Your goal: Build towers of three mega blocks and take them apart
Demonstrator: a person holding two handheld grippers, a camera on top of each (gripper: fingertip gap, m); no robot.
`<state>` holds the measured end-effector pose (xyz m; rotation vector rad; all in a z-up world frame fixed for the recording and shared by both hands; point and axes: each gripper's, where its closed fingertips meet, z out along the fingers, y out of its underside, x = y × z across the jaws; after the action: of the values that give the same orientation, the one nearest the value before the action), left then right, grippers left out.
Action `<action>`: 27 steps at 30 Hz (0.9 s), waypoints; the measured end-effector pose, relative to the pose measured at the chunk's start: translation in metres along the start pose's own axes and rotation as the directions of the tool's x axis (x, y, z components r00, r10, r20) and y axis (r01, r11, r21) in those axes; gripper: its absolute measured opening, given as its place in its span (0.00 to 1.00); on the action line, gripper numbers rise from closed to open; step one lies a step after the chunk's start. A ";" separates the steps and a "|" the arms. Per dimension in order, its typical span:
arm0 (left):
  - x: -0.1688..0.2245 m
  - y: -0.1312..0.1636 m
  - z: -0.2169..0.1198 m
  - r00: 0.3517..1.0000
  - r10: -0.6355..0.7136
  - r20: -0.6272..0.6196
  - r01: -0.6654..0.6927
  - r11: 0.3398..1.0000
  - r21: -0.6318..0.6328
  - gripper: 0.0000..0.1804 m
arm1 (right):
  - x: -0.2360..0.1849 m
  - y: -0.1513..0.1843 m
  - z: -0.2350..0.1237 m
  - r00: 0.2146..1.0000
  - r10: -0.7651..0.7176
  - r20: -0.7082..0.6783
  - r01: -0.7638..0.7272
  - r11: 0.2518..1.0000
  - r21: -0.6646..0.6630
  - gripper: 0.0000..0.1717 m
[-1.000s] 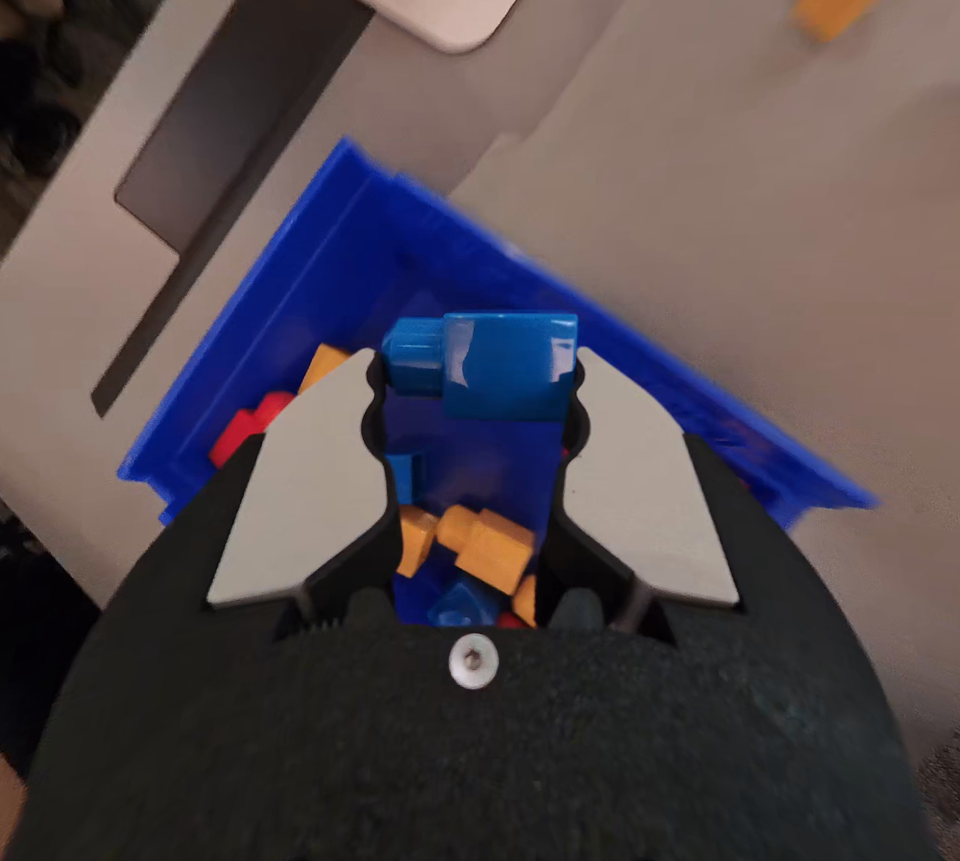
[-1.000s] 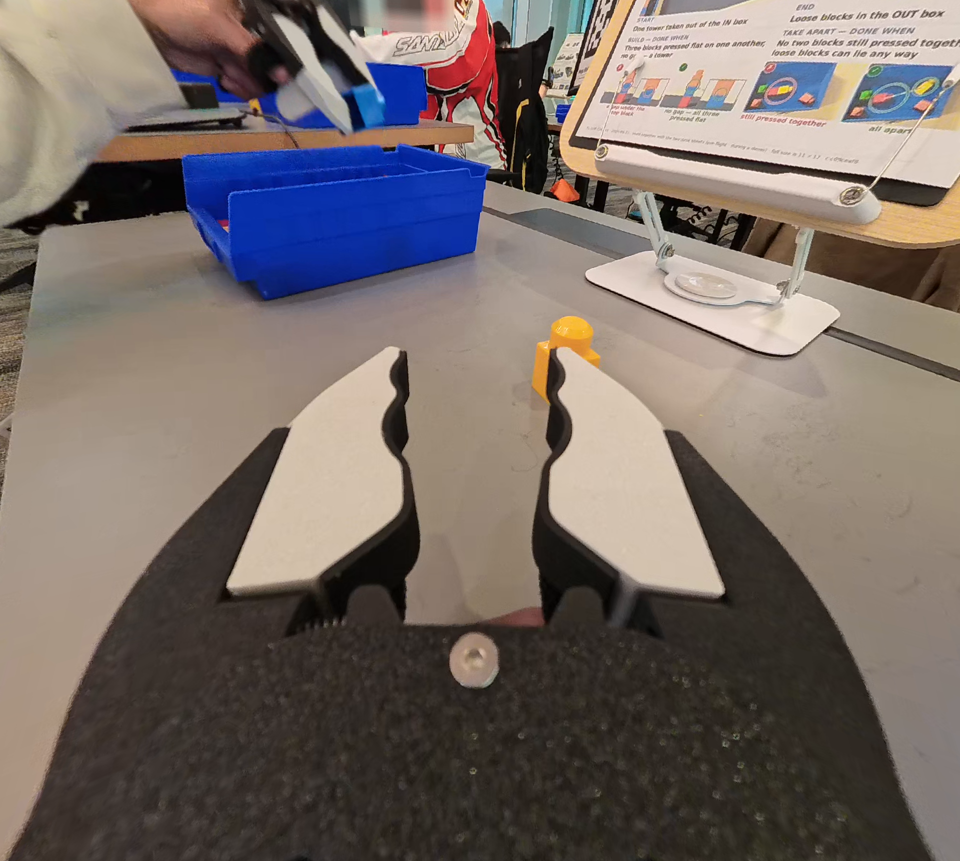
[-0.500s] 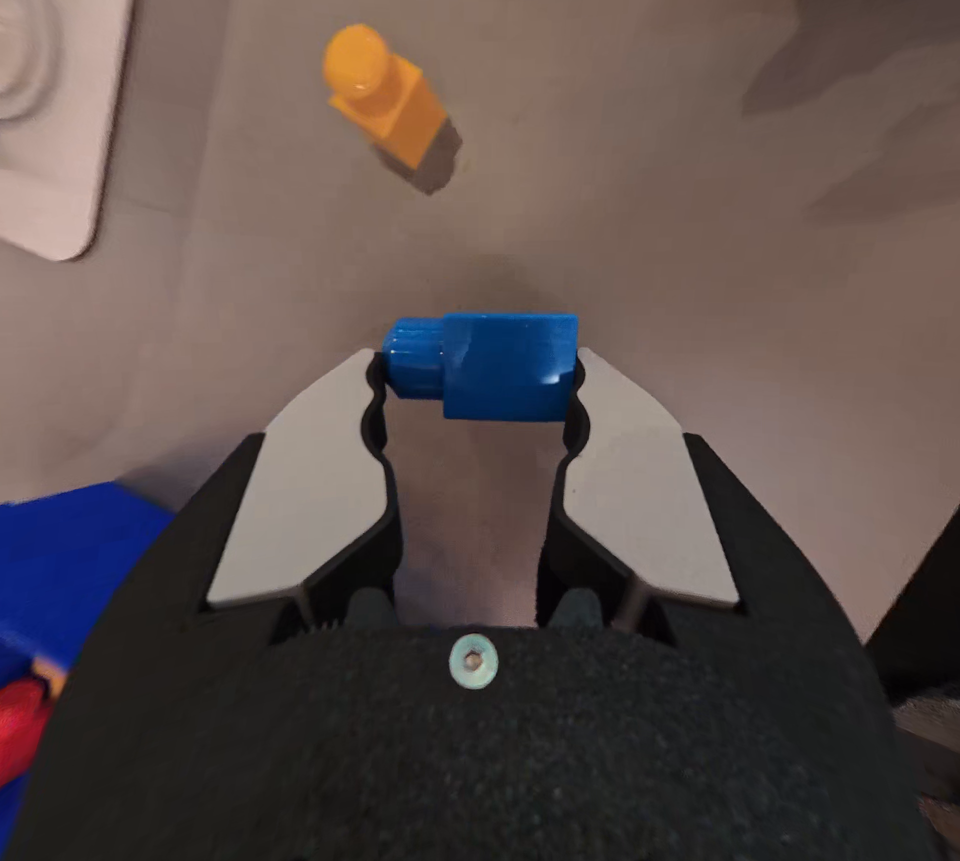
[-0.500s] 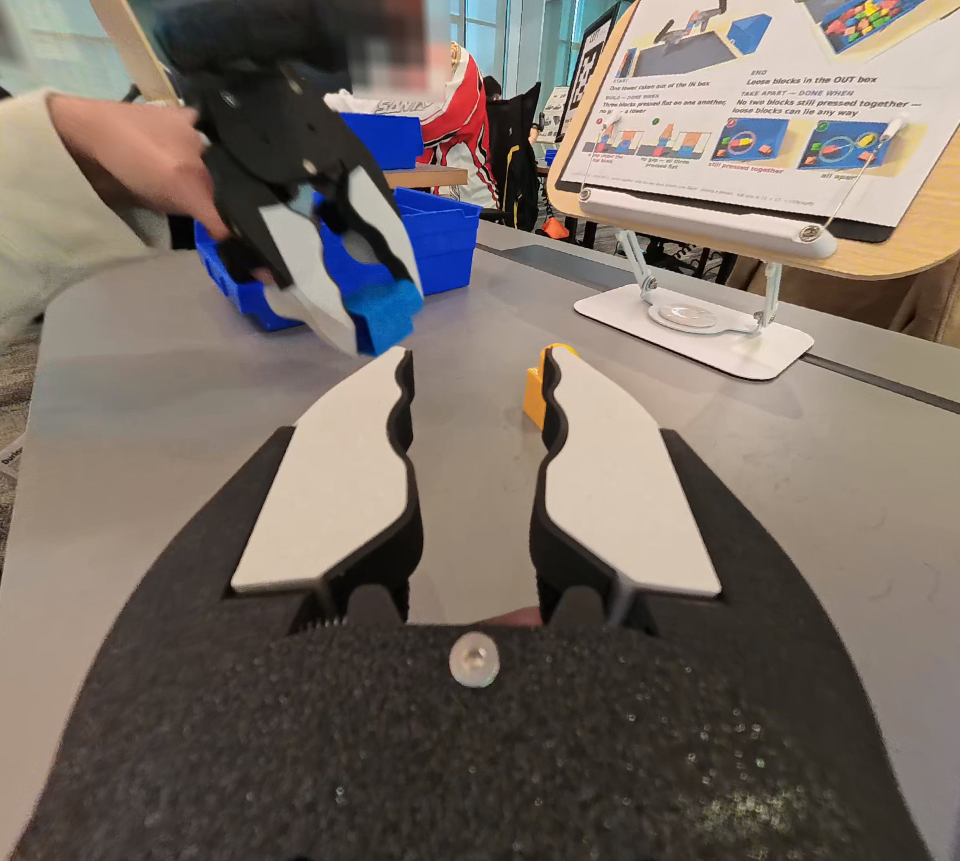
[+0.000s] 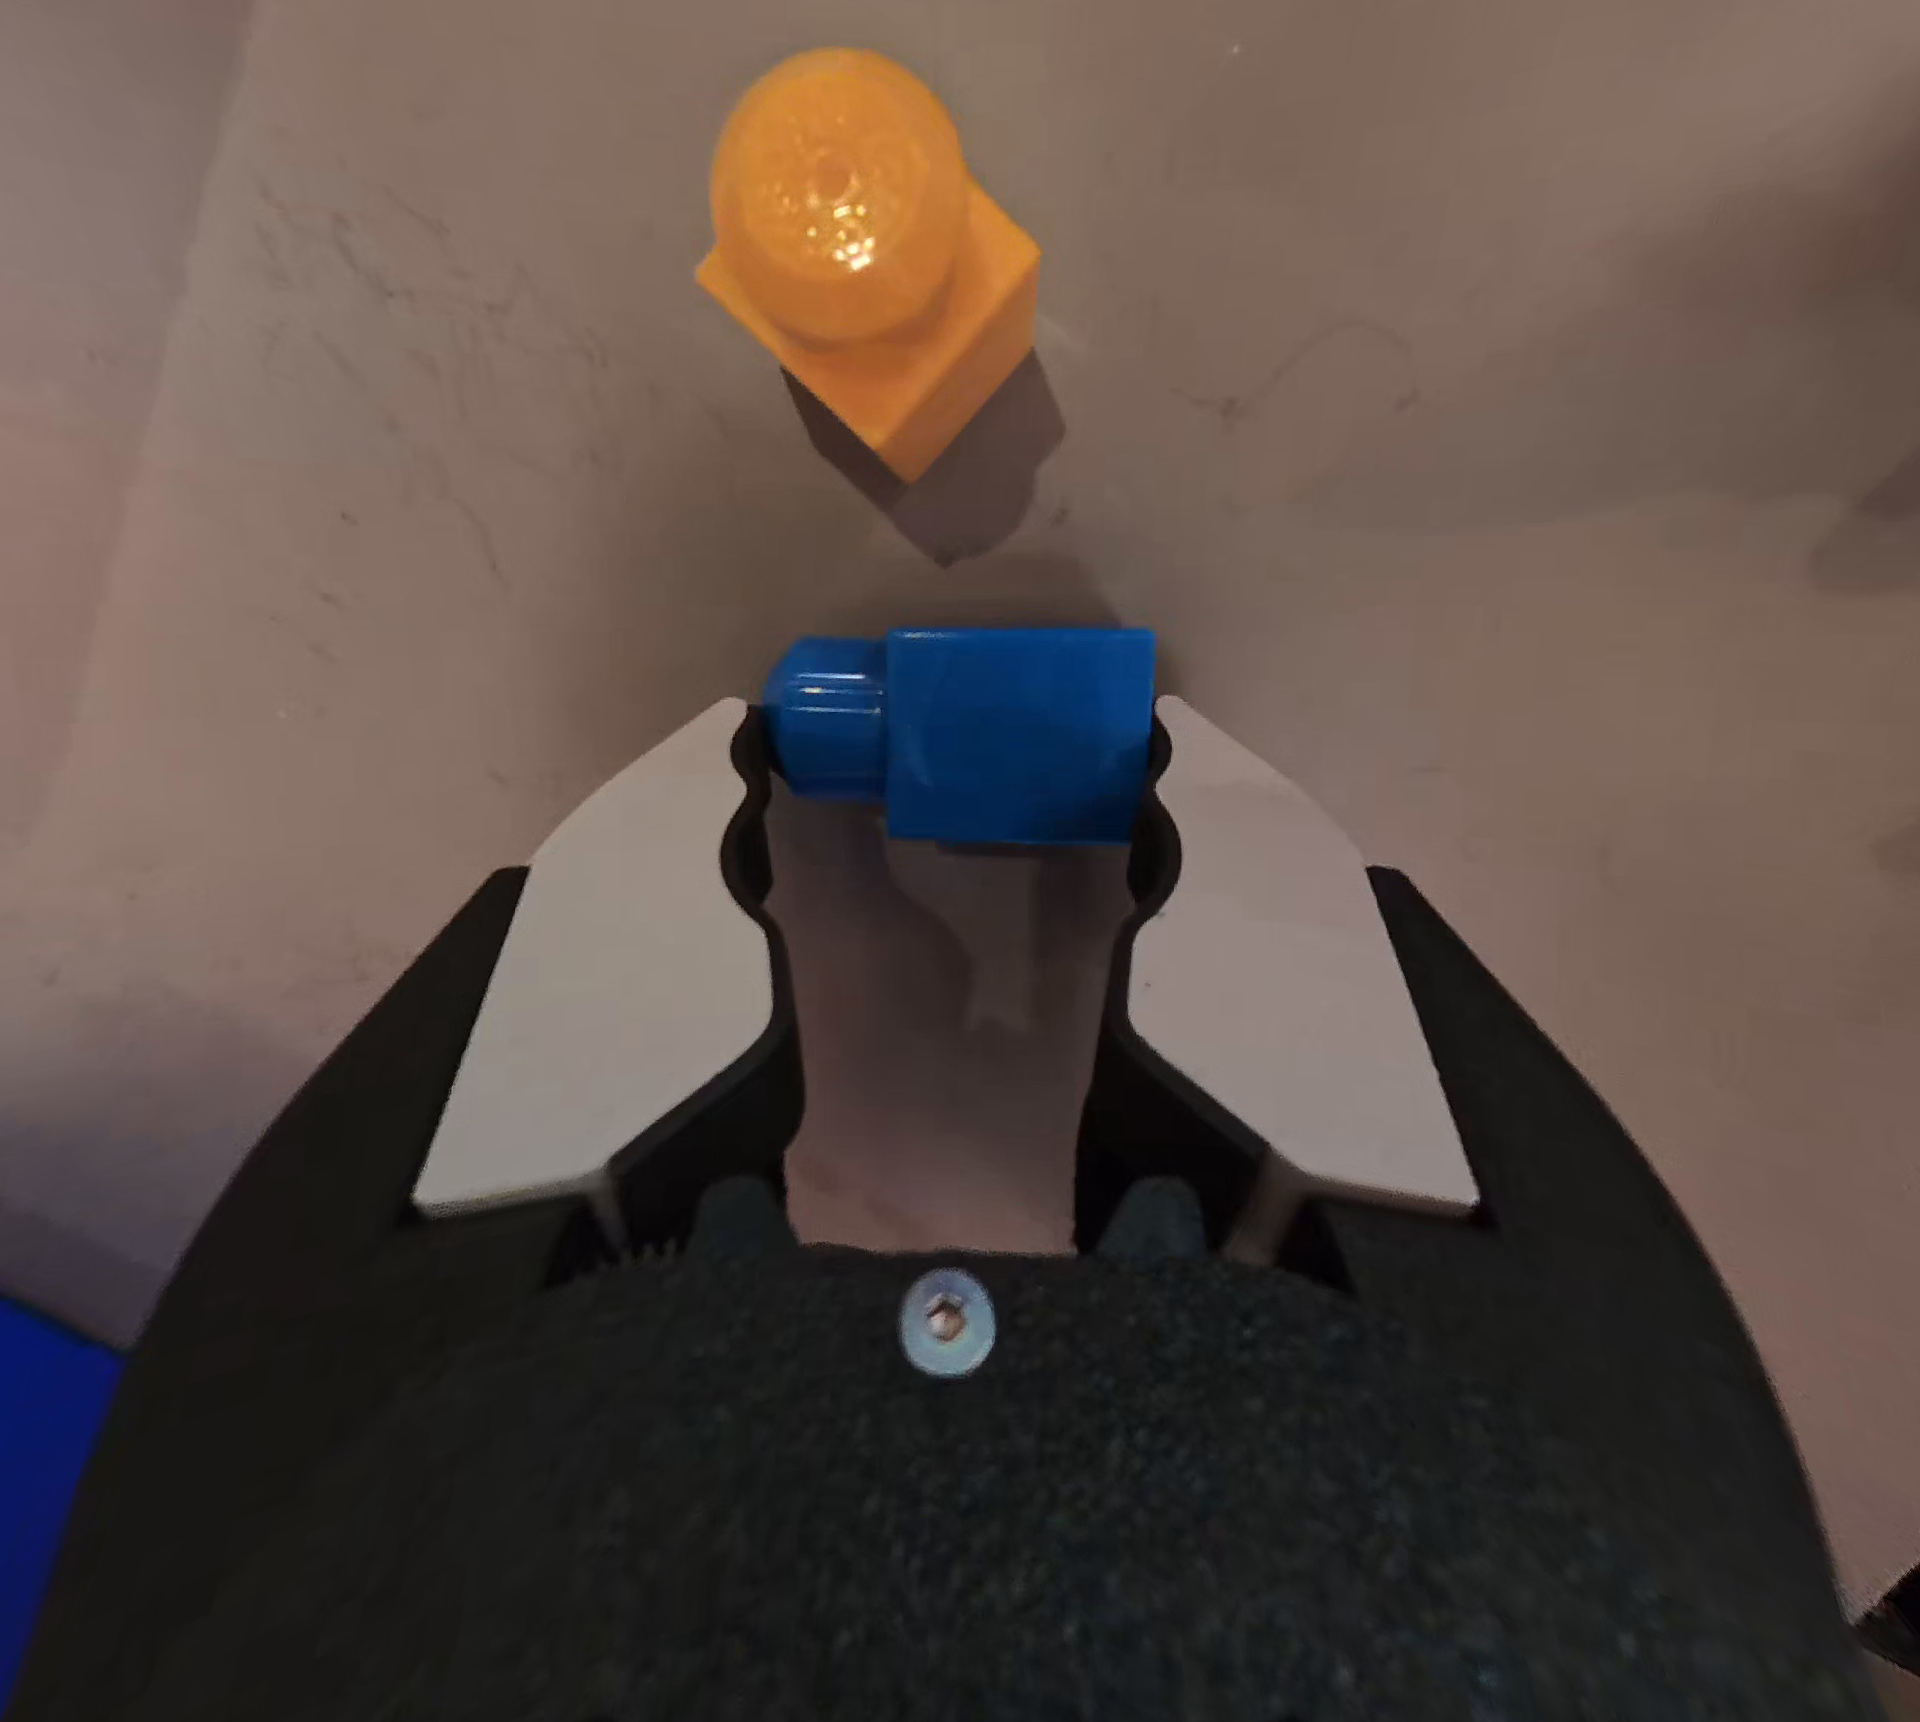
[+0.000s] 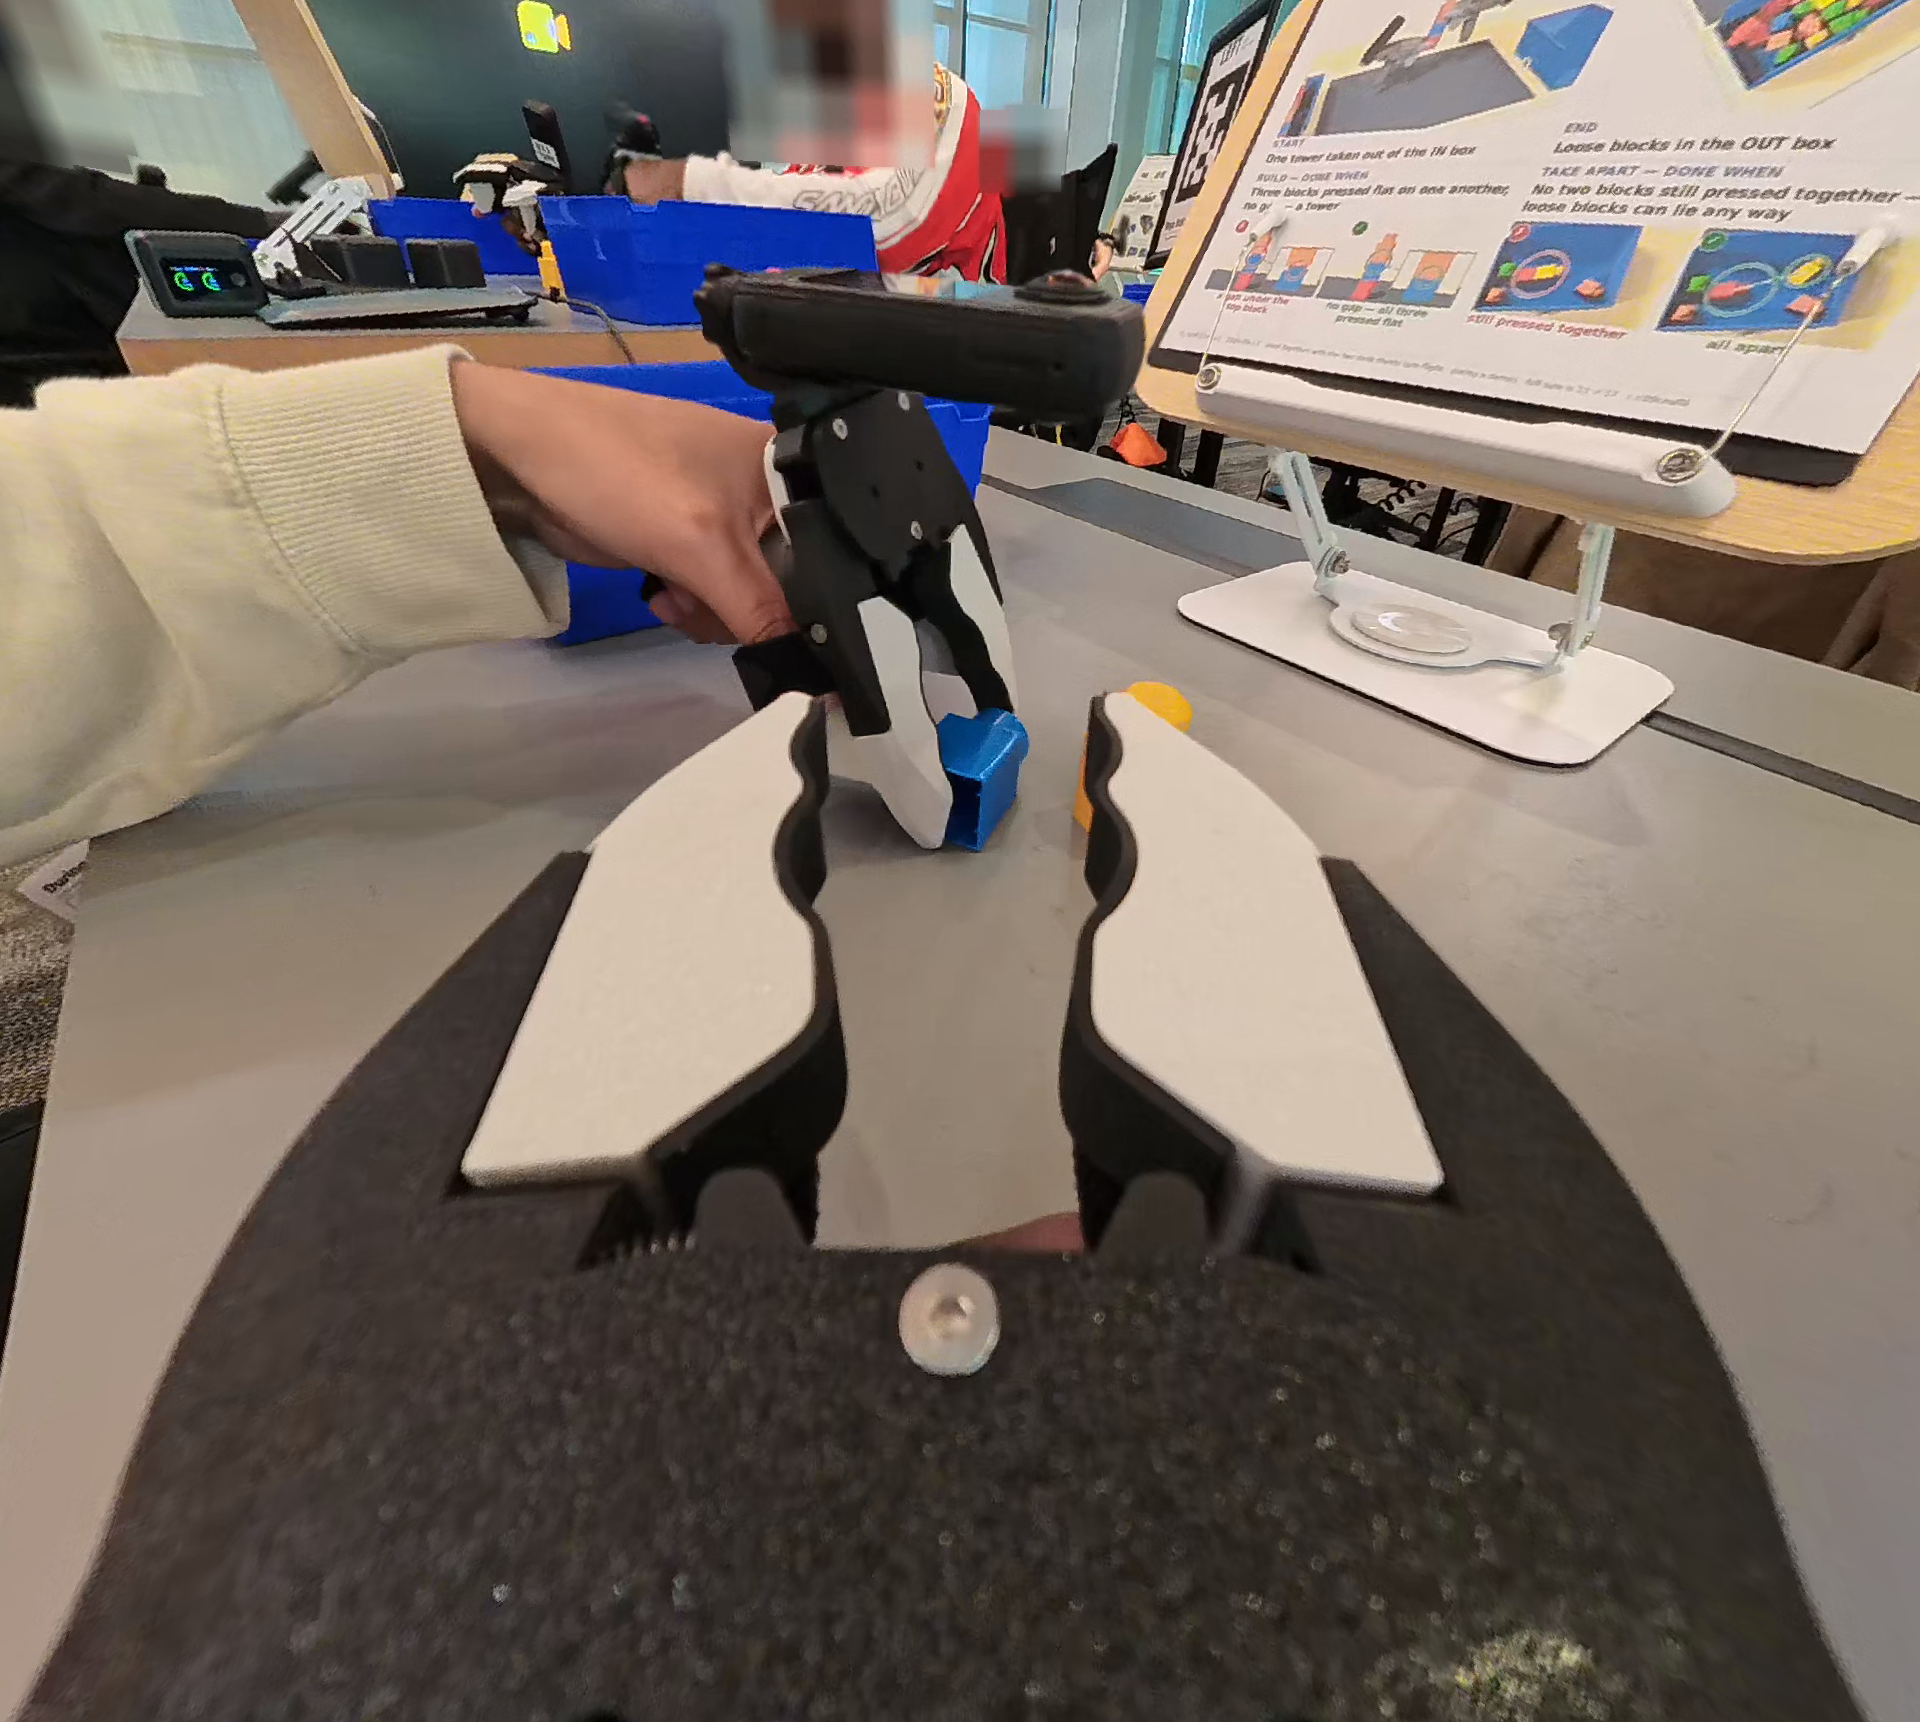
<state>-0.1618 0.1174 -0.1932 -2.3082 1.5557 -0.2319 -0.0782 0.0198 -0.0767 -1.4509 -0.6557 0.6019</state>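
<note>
Now clear of the blue bin [image 6: 623, 602] and low over the worktop [image 5: 1455, 322]: left tongs [image 5: 956, 742] clamped sideways on blue block [image 5: 1013, 732] just short of upright orange block [image 5: 873, 259], stacking apparently next; right tongs [image 6: 951, 742] apart, empty.

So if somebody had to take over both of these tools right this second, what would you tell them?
Left hand-held gripper: clamped on a blue block held sideways, stud toward its left finger, low over the grey table.
Right hand-held gripper: open, holding nothing, hovering just behind.
Orange block: stands upright on the table, stud up, just beyond the blue one, not touching it.
Blue bin: behind the left hand.
Done: one block set out, a second fetched.
Left: no blocks joined yet; probably turn the blue block upright, press it onto the orange stud, then add a third.
</note>
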 end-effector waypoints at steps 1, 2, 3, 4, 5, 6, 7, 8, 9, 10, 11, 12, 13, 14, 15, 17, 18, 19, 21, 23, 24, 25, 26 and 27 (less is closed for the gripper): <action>0.002 0.000 0.000 1.000 0.001 -0.006 -0.001 1.000 0.009 0.37 | -0.001 0.000 0.000 1.000 0.000 0.003 0.000 1.000 -0.003 0.28; 0.004 0.000 0.000 1.000 0.000 -0.012 0.000 1.000 0.015 0.40 | -0.001 0.001 0.000 1.000 -0.002 0.003 0.002 1.000 -0.004 0.28; 0.007 0.001 -0.002 1.000 0.002 -0.019 -0.001 1.000 0.026 0.43 | -0.001 0.001 0.000 1.000 -0.004 0.003 0.004 1.000 -0.004 0.28; 0.011 -0.001 -0.008 1.000 0.003 -0.018 -0.002 0.999 0.053 0.44 | -0.001 0.001 0.000 1.000 -0.005 0.004 0.005 1.000 -0.004 0.28; 0.015 -0.003 -0.017 1.000 0.006 -0.018 -0.004 0.995 0.098 0.44 | -0.001 0.001 0.000 1.000 -0.005 0.003 0.005 1.000 -0.005 0.28; 0.022 -0.006 -0.030 1.000 0.013 -0.026 -0.009 0.988 0.157 0.43 | -0.001 0.001 -0.001 1.000 -0.004 0.003 0.004 1.000 -0.004 0.28; 0.030 -0.008 -0.047 0.999 0.019 -0.032 -0.011 0.976 0.218 0.43 | -0.001 0.001 -0.001 1.000 0.000 0.005 0.000 1.000 -0.004 0.28; 0.038 -0.006 -0.067 0.999 0.024 -0.033 -0.014 0.962 0.274 0.43 | -0.001 0.001 0.000 1.000 0.004 0.006 -0.004 1.000 -0.006 0.28; 0.046 -0.002 -0.089 0.999 0.033 -0.028 -0.022 0.944 0.328 0.44 | -0.001 0.002 0.000 1.000 0.006 0.007 -0.006 1.000 -0.007 0.28; 0.055 0.005 -0.112 0.999 0.048 -0.023 -0.035 0.925 0.378 0.45 | -0.001 0.002 0.000 1.000 0.007 0.008 -0.007 1.000 -0.008 0.28; 0.063 0.016 -0.135 0.998 0.059 -0.016 -0.047 0.907 0.418 0.45 | -0.001 0.002 0.000 1.000 0.009 0.010 -0.009 1.000 -0.010 0.28; 0.069 0.031 -0.157 0.998 0.063 -0.001 -0.056 0.895 0.442 0.45 | -0.001 0.003 0.000 1.000 0.012 0.012 -0.012 1.000 -0.012 0.28; 0.070 0.049 -0.177 0.998 0.052 0.034 -0.061 0.890 0.452 0.46 | -0.002 0.003 0.001 1.000 0.015 0.014 -0.014 1.000 -0.015 0.28; 0.069 0.069 -0.196 0.997 0.023 0.079 -0.057 0.889 0.455 0.46 | -0.002 0.004 0.001 1.000 0.015 0.015 -0.015 1.000 -0.019 0.28; 0.066 0.091 -0.213 0.992 -0.012 0.124 -0.046 0.892 0.451 0.46 | -0.002 0.005 0.002 1.000 0.015 0.016 -0.015 1.000 -0.022 0.28; 0.057 0.135 -0.241 0.971 -0.099 0.217 -0.007 0.897 0.442 0.46 | -0.003 0.006 0.003 1.000 0.014 0.019 -0.013 1.000 -0.028 0.28; 0.051 0.156 -0.253 0.952 -0.152 0.265 0.019 0.895 0.446 0.46 | -0.003 0.007 0.004 1.000 0.010 0.018 -0.009 0.999 -0.034 0.28; 0.044 0.175 -0.262 0.932 -0.199 0.303 0.044 0.892 0.450 0.45 | -0.003 0.008 0.005 1.000 0.007 0.020 -0.006 0.999 -0.040 0.28; 0.032 0.205 -0.272 0.905 -0.256 0.341 0.079 0.887 0.455 0.43 | -0.004 0.009 0.006 1.000 0.000 0.020 0.000 0.999 -0.045 0.28; 0.019 0.222 -0.271 0.899 -0.278 0.337 0.108 0.890 0.444 0.42 | -0.004 0.010 0.007 1.000 -0.004 0.019 0.005 0.999 -0.050 0.28; 0.009 0.228 -0.266 0.896 -0.287 0.338 0.131 0.899 0.417 0.41 | -0.004 0.010 0.007 1.000 -0.004 0.017 0.005 0.999 -0.052 0.28; -0.003 0.235 -0.259 0.893 -0.284 0.350 0.145 0.916 0.374 0.42 | -0.004 0.010 0.007 1.000 -0.004 0.015 0.005 0.999 -0.050 0.28; -0.016 0.240 -0.251 0.890 -0.275 0.363 0.153 0.931 0.330 0.43 | -0.003 0.010 0.007 1.000 -0.003 0.015 0.003 0.999 -0.049 0.28; -0.031 0.242 -0.242 0.889 -0.277 0.364 0.172 0.940 0.296 0.43 | -0.003 0.010 0.007 1.000 -0.001 0.014 0.002 0.999 -0.048 0.28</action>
<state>-0.4612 0.0170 -0.0573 -2.1565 0.9922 -0.0078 -0.0852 0.0228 -0.0869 -1.4922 -0.6860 0.5993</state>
